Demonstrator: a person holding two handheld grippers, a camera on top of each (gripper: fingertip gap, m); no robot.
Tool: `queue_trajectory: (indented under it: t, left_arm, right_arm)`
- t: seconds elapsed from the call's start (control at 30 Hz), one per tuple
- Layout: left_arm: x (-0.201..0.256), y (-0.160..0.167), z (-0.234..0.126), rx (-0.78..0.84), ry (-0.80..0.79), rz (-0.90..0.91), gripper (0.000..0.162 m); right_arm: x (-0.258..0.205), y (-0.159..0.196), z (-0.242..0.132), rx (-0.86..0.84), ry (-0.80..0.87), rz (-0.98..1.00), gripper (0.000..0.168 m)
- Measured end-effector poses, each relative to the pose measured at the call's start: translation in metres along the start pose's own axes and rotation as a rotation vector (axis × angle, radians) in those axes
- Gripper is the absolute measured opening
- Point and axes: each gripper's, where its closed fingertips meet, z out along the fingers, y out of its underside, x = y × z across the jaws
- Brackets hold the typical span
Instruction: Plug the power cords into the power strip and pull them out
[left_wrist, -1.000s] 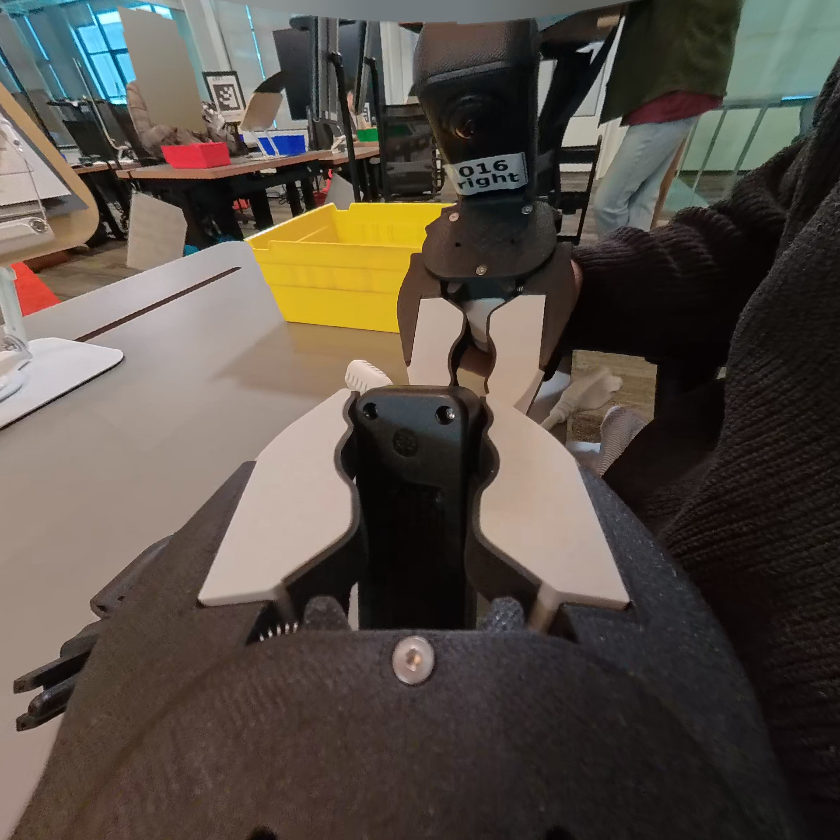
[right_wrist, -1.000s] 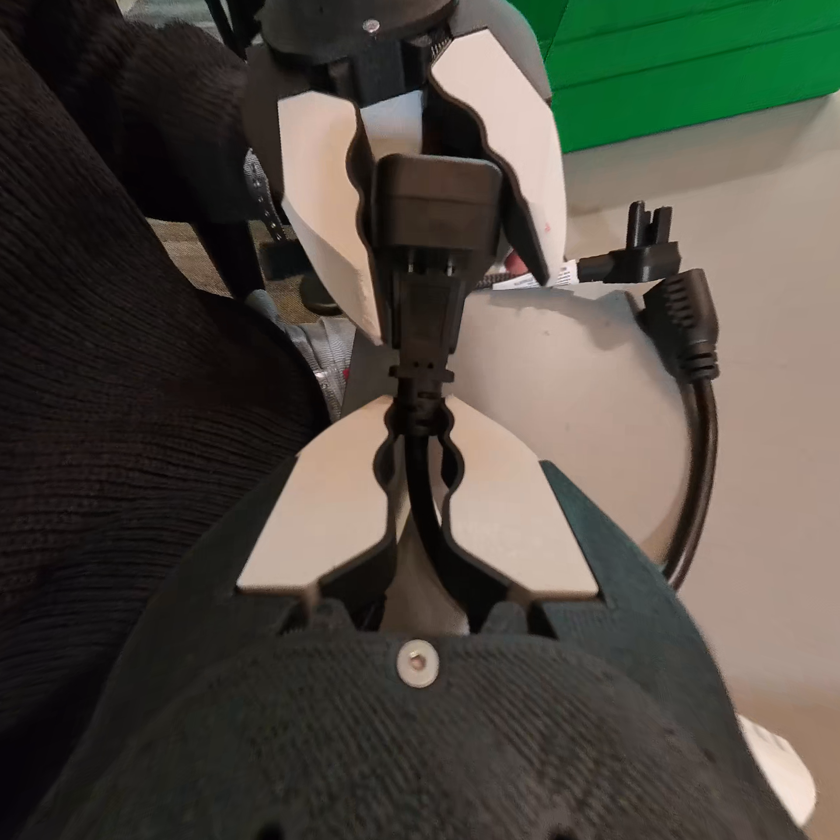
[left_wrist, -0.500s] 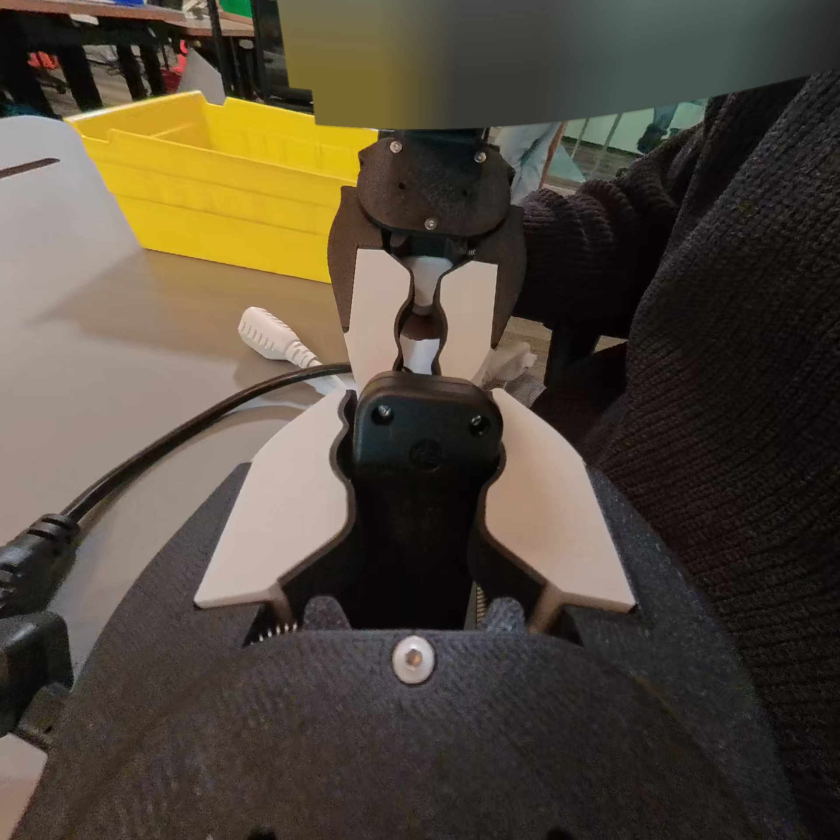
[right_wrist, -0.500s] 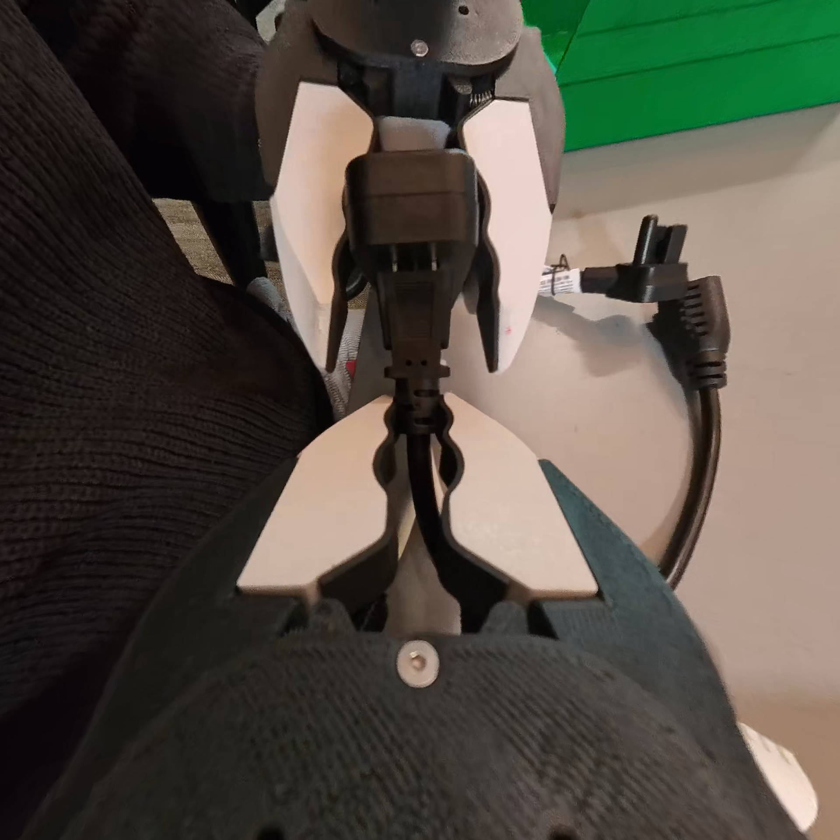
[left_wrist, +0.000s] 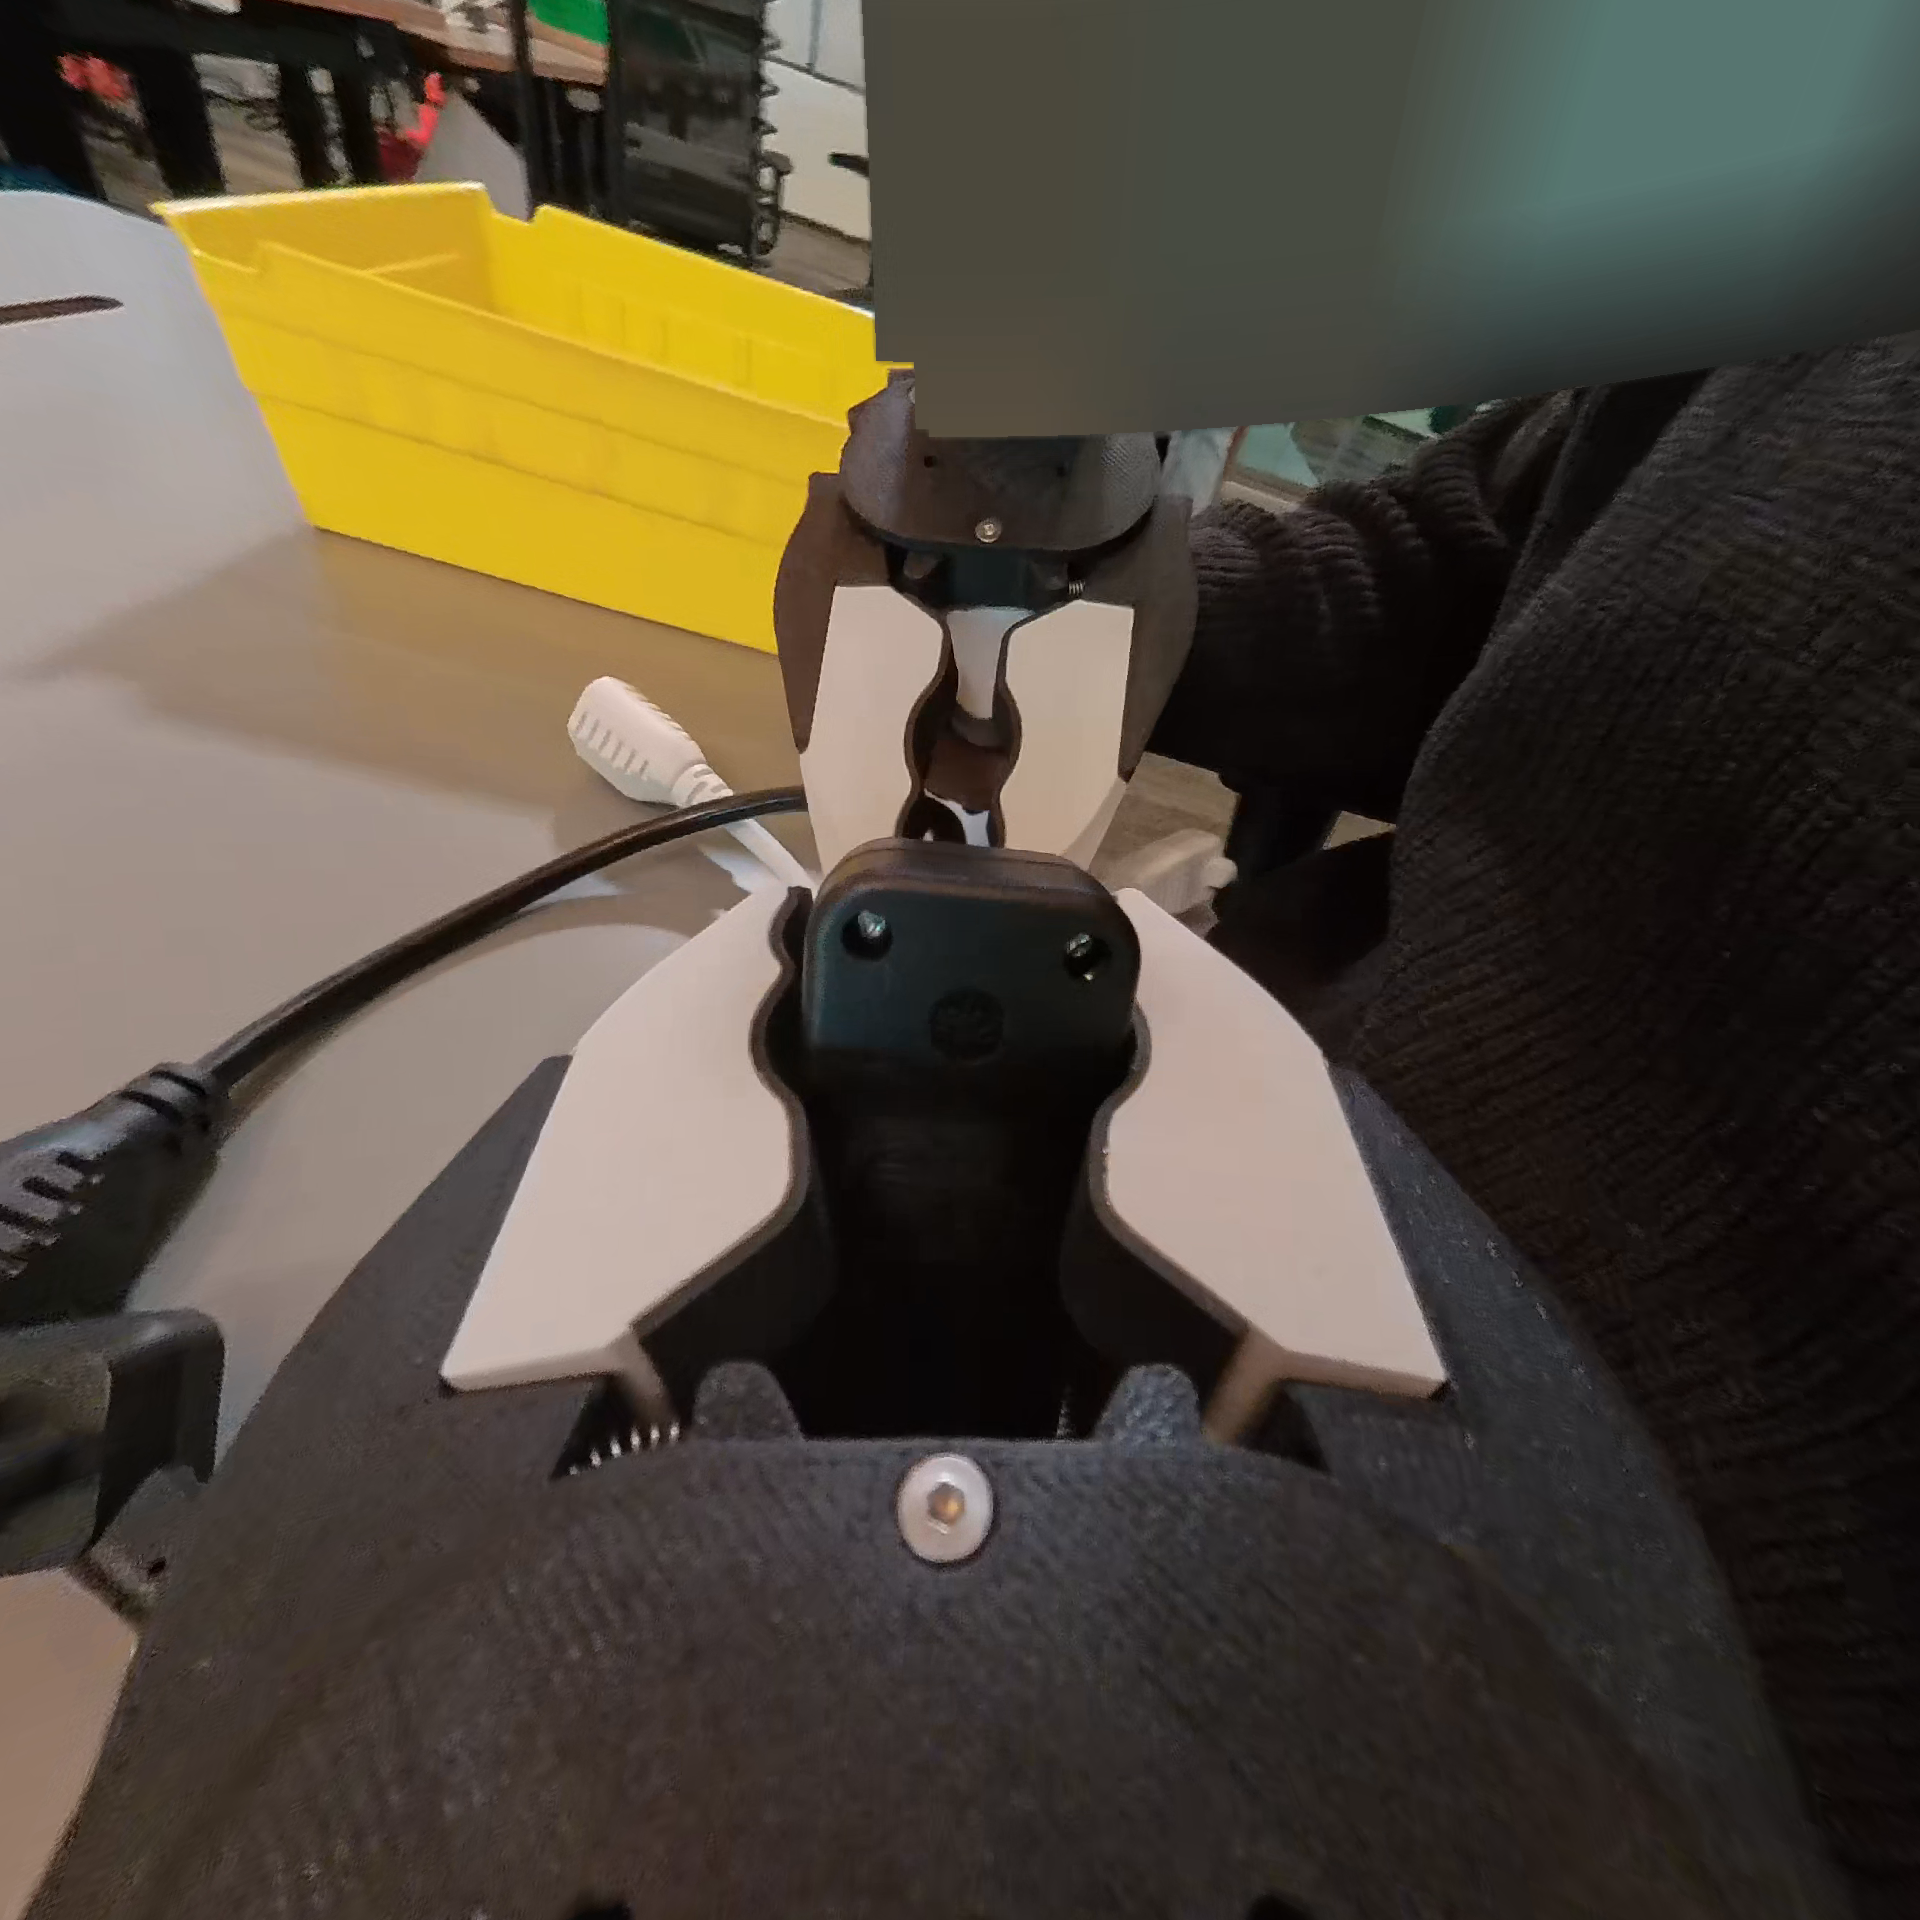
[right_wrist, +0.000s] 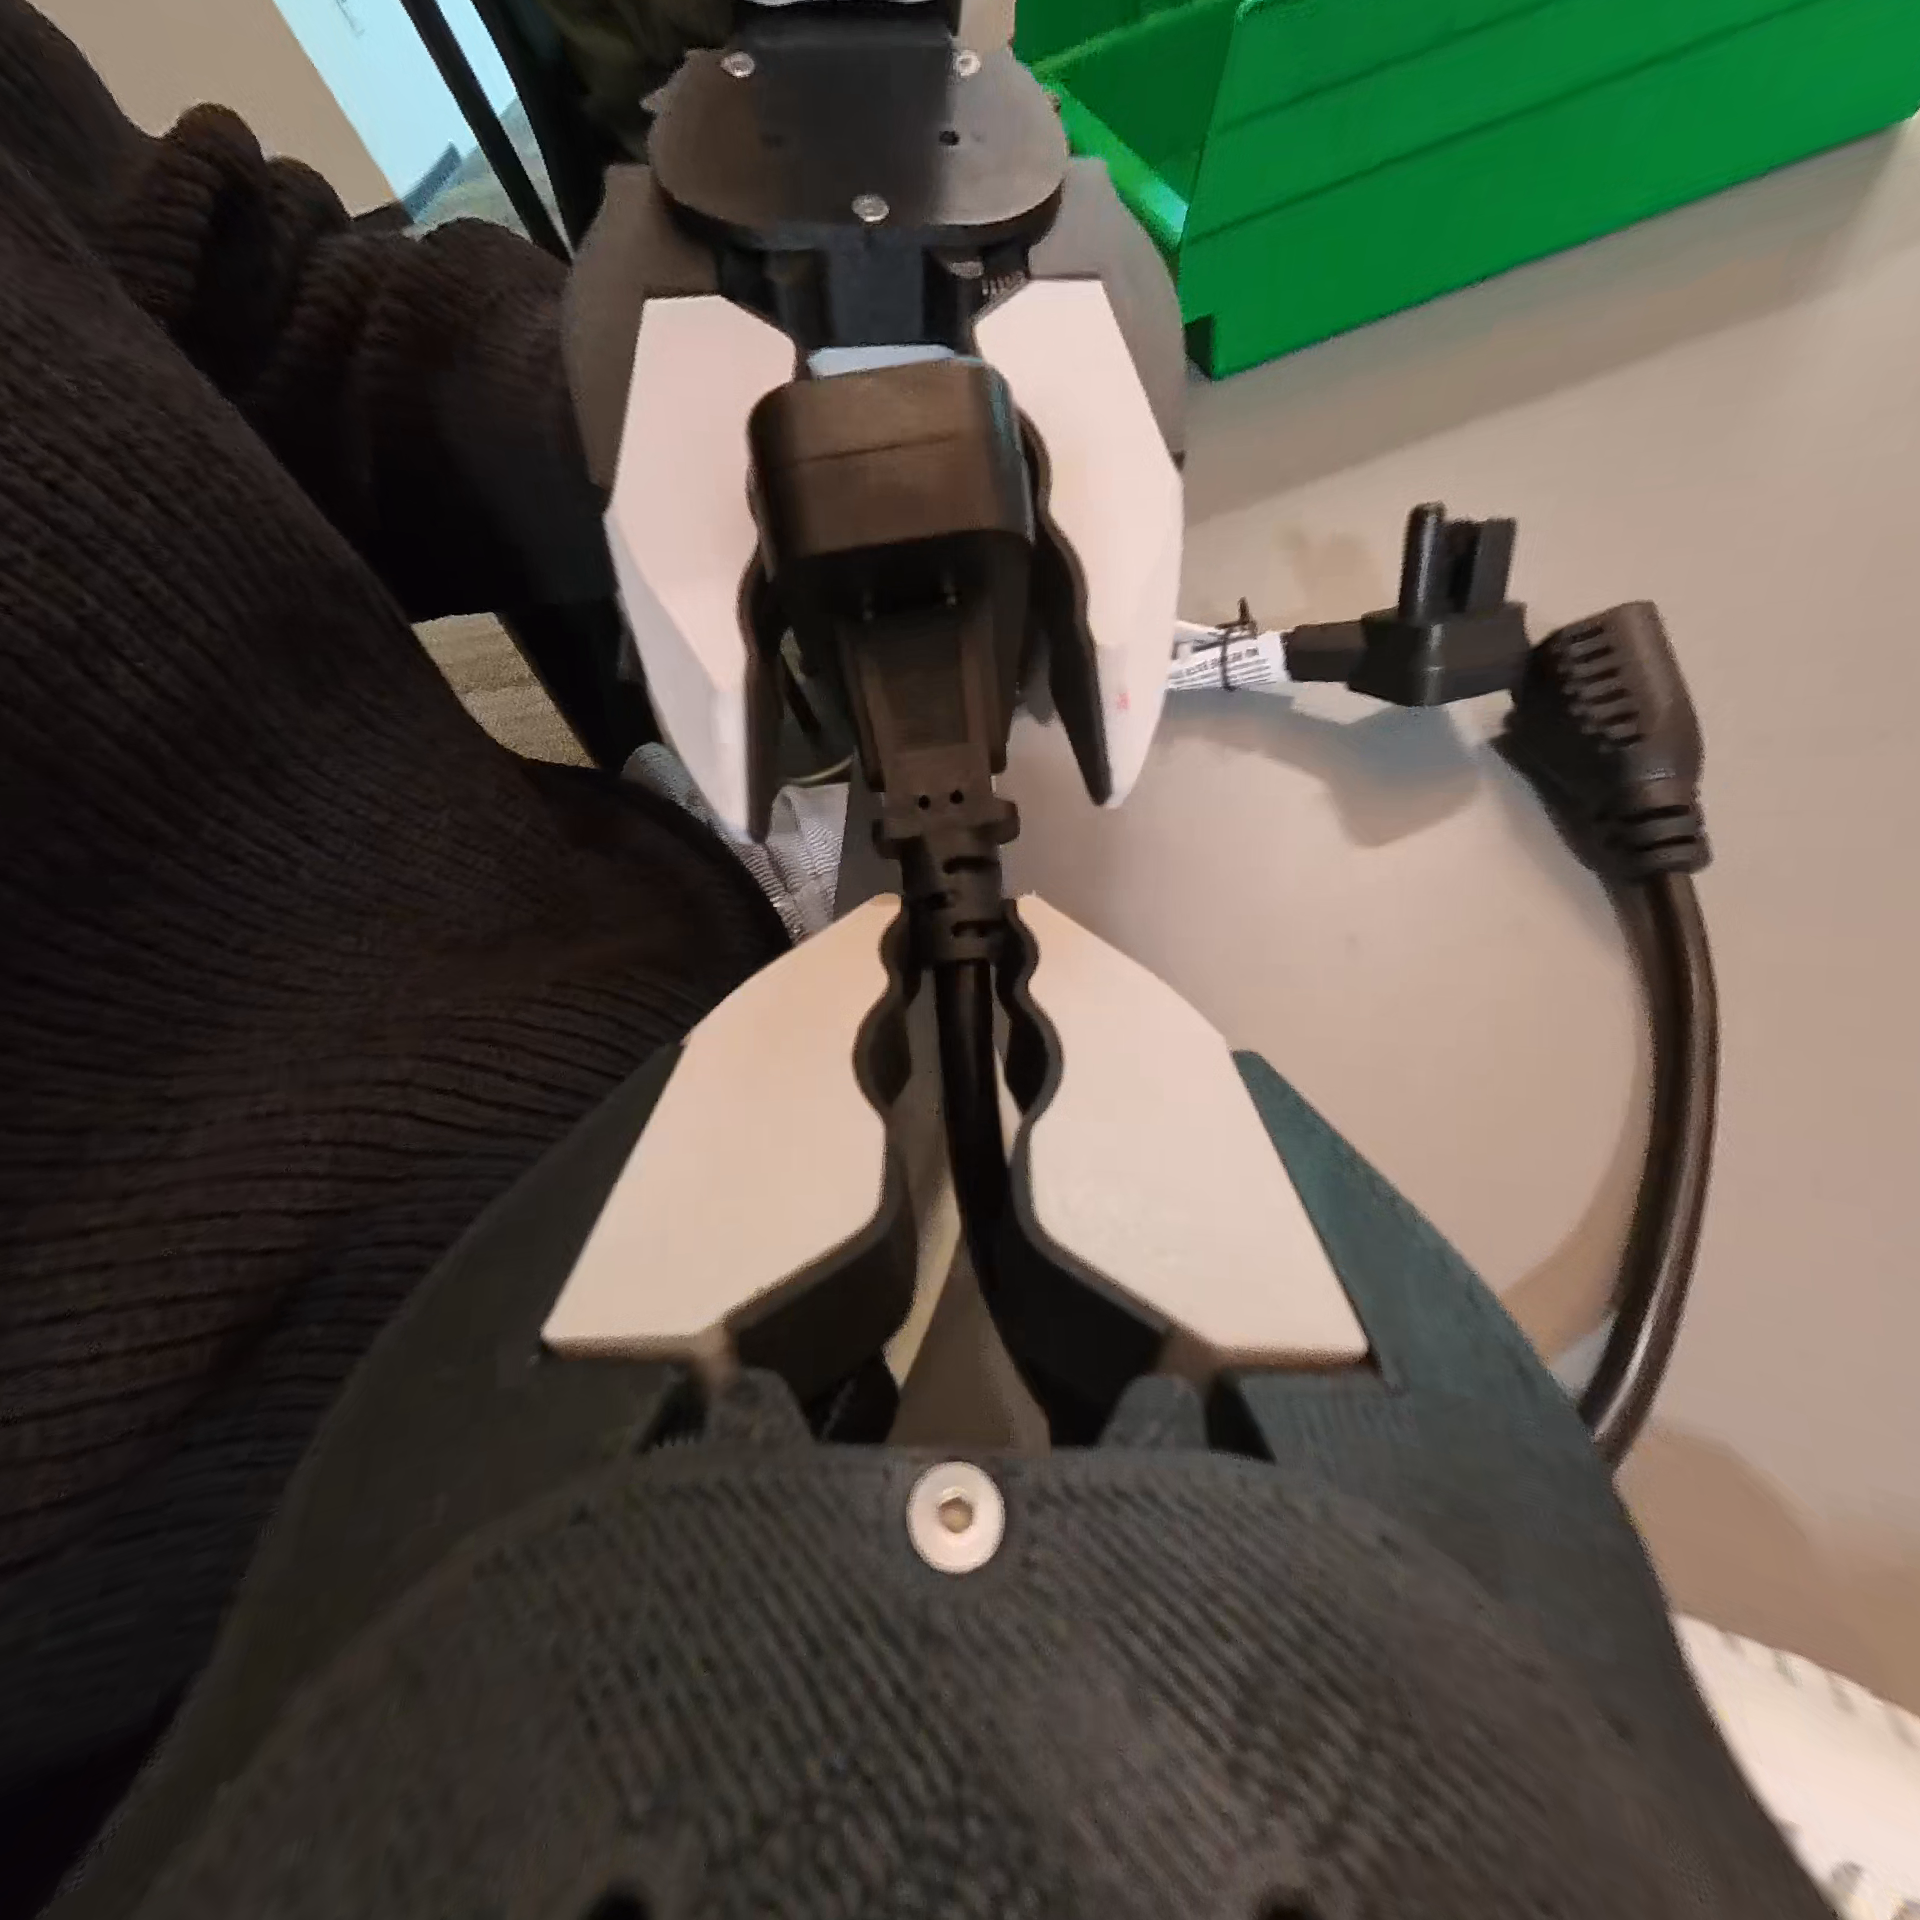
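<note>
My left gripper (left_wrist: 961, 914) is shut on the end of a black power strip (left_wrist: 961, 997), held in the air above the table. My right gripper (right_wrist: 954, 914) faces it and is shut on a black power cord (right_wrist: 971, 1091) just behind its plug (right_wrist: 920, 717). The plug sits in the strip's end face (right_wrist: 883, 468), with only a sliver of the prongs showing. In the left wrist view the right gripper (left_wrist: 956, 821) meets the strip's far end, which hides the plug. In the right wrist view the left gripper (right_wrist: 925, 800) holds the strip from both sides.
A yellow bin (left_wrist: 520, 416) stands behind on the grey table (left_wrist: 260, 727), and a green bin (right_wrist: 1455, 156) on the other side. A white plug (left_wrist: 634, 738), a loose black cord (left_wrist: 468, 914) and two black plugs (right_wrist: 1444, 644) (right_wrist: 1621, 727) lie on the table. Black sweater sleeves (right_wrist: 260, 831) are close by.
Both grippers have tilted down towards the table while staying joined. The plug has gone deeper into the strip, so less of its prongs shows. Both grips are unchanged.
</note>
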Motion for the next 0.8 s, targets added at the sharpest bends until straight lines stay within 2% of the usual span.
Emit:
queue_trajectory:
  t: [0.07,0.13,0.2,0.3,0.43,0.57,0.8]
  left_arm:
    - [0.01,0.0,-0.003,0.006,0.093,0.007,0.055]
    - [0.013,0.001,-0.002,0.005,0.119,-0.028,0.055]
    - [0.011,-0.003,-0.001,0.023,0.108,-0.076,0.054]
    - [0.002,0.001,0.0,0.014,0.08,-0.126,0.054]
    - [0.01,0.002,-0.004,0.011,0.136,-0.086,0.055]
    - [0.005,0.002,0.001,-0.006,0.101,-0.101,0.055]
    - [0.001,-0.006,-0.001,0.041,0.064,-0.086,0.054]
  right_arm:
    - [-0.014,0.0,0.0,-0.032,-0.02,-0.052,0.015]
    - [-0.018,0.0,-0.002,-0.007,-0.077,-0.028,0.015]
    - [-0.008,-0.003,-0.005,0.06,-0.094,0.027,0.015]
    - [0.006,0.004,-0.002,0.041,-0.047,0.078,0.016]
    - [-0.013,0.006,-0.005,-0.02,-0.06,0.01,0.015]
    - [-0.008,0.008,-0.008,0.016,-0.096,0.103,0.015]
    - [-0.003,0.001,-0.011,0.045,-0.063,0.094,0.015]
